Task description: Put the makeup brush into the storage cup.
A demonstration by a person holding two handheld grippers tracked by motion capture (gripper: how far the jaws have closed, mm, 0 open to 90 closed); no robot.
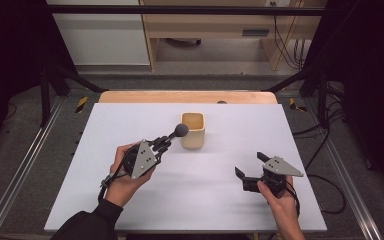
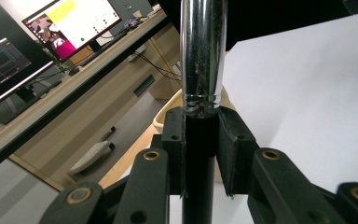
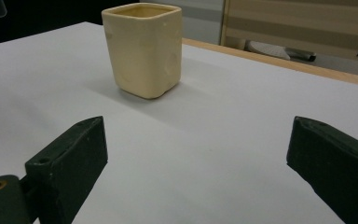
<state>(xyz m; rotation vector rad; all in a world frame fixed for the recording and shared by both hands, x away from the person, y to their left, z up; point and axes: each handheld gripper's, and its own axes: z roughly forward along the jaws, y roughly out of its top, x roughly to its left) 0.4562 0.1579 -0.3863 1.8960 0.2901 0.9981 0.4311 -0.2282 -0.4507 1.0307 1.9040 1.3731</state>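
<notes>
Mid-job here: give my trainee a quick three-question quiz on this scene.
1. True or false: the left tongs are shut on the ball-ended tool.
2. Which tongs stand open over the table?
3. The cream cup stands: A) upright, B) tipped over, C) between the right tongs.

Key: 1 true; 2 the right tongs; 3 A.

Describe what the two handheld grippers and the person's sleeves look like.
Both grippers are black, each topped by a grey three-cornered plate dotted with small screw holes. The left gripper has linkage arms with brass-coloured pivots and blocky black jaws; a black cable trails from it. The right gripper looks alike. The left forearm wears a black sleeve.
</notes>
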